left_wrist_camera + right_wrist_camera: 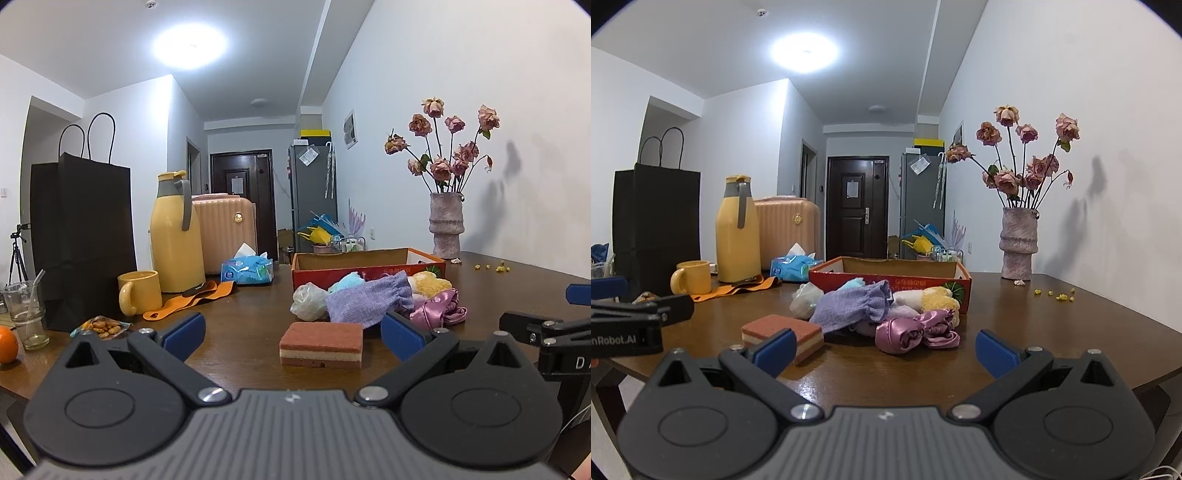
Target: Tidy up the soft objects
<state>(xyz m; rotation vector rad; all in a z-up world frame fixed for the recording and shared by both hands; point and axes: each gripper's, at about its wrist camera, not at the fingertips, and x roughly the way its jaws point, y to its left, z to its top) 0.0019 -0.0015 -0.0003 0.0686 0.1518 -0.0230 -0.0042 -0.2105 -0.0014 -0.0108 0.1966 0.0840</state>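
The sponge (320,344) is showing brick-red, cream and yellow layers; the knitted cloth (369,303) is looking lilac, the satin scrunchie (916,331) glossy pink (almost mauve), the cardboard box (369,272) red-orange, the mug (138,292) yellow.

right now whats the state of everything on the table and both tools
left tool: open, empty, aimed at the sponge
right tool: open, empty
sponge: flat on the table, apart from the pile
purple cloth: crumpled, draped over the pile
pink satin piece: bunched up on the table
cardboard box: open top, contents not visible
mug: upright
yellow jug: upright, lid on
tissue pack: open, tissue sticking out
plastic cup: upright, straw inside
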